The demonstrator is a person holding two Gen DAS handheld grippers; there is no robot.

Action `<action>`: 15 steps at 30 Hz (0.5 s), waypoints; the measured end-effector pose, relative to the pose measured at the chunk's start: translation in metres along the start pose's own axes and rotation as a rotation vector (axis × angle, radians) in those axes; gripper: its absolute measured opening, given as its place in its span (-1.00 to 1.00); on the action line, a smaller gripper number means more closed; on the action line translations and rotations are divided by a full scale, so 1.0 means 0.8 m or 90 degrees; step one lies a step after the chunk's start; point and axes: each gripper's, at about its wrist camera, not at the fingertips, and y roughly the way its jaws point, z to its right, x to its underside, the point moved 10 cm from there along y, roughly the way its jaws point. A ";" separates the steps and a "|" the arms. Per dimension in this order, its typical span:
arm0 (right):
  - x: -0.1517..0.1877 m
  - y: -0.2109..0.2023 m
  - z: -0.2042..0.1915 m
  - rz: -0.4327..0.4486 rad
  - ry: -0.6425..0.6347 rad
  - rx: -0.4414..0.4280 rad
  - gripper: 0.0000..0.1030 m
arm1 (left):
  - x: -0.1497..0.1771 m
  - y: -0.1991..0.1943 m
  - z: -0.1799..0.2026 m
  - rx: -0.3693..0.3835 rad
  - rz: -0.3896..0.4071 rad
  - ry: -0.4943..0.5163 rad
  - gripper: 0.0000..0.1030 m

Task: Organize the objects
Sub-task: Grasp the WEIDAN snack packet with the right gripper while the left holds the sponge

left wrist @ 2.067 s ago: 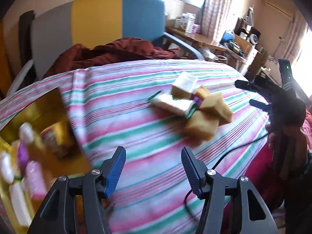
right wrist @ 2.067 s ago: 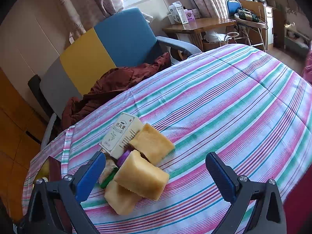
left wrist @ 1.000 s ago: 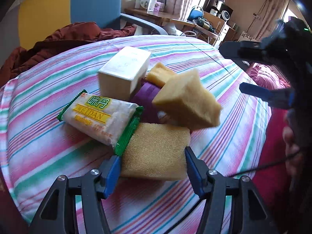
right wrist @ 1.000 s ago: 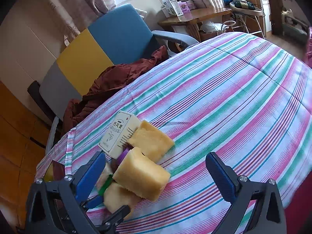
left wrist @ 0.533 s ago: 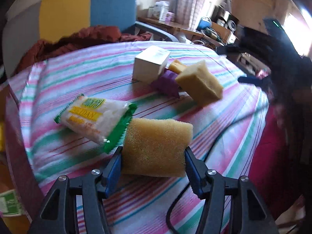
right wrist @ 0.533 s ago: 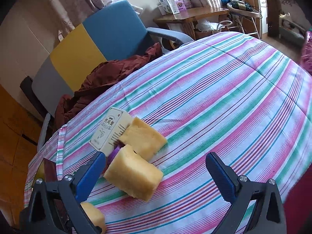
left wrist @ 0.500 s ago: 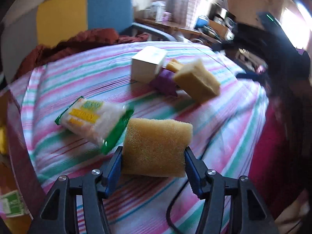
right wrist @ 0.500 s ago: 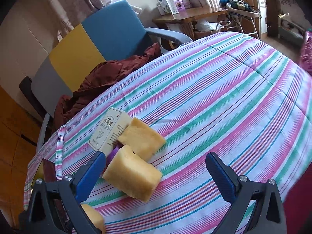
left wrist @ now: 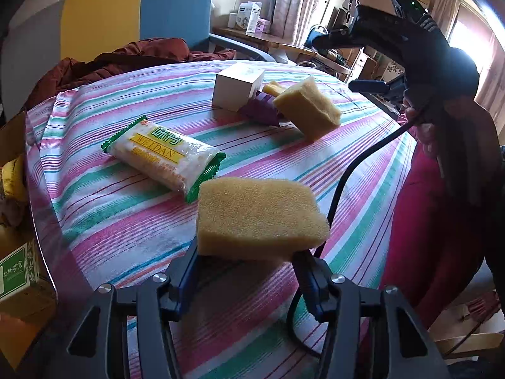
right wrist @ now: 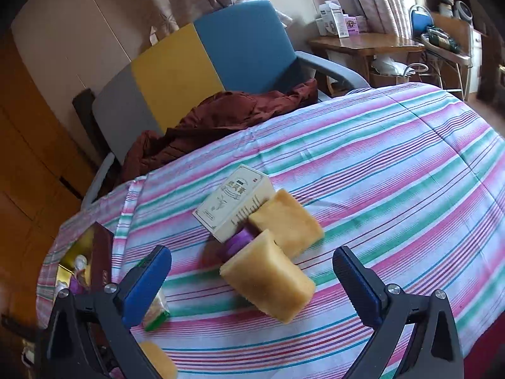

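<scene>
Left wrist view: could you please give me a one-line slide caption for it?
Left gripper, jaws closing, lifts a yellow sponge above the striped cloth.

The clear plastic snack packet with green crimped ends, lying near the left side of the striped bedcover, carries "WEIDAN" in green capitals on a yellow band, with two green Chinese characters above it, too stylised to read surely. The cream cardboard box near the bedcover's middle bears Chinese print too small to read. The green-and-white carton off the bedcover's left edge shows illegible characters.
</scene>
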 end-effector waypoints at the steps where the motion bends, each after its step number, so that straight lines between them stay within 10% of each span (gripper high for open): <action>1: 0.001 0.003 0.008 -0.005 0.012 0.012 1.00 | 0.000 0.001 -0.001 -0.001 0.000 -0.001 0.08; 15: 0.024 0.036 0.014 -0.081 -0.020 0.048 1.00 | 0.000 0.000 -0.004 0.005 0.008 -0.029 0.08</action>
